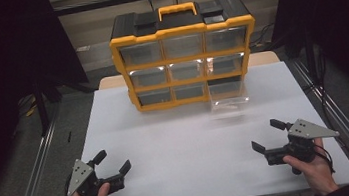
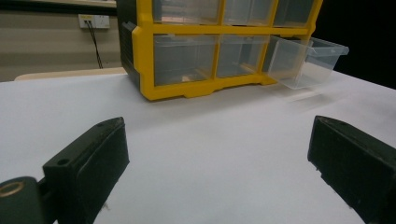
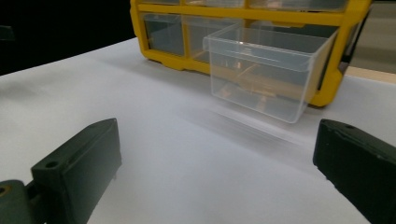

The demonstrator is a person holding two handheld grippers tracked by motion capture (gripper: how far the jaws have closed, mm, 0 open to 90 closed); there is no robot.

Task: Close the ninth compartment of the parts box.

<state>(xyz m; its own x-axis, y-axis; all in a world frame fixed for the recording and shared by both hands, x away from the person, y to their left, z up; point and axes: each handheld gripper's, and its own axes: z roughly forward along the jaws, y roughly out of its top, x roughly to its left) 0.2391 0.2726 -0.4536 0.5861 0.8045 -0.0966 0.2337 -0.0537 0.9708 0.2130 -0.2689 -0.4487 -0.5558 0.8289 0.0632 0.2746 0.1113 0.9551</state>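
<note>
1. High view: a yellow organiser stands at the table's far edge.
2. Its bottom right drawer is pulled well out toward the person; the other drawers sit flush.
3. The left gripper rests well short of the organiser, jaws wide apart, holding nothing.
4. The right gripper sits likewise near the drawer's side, jaws wide apart and empty.

Both grippers are chunky black things: left gripper, right gripper. Each has a grey triangular plate on top, blocky jaws with screw holes.
</note>
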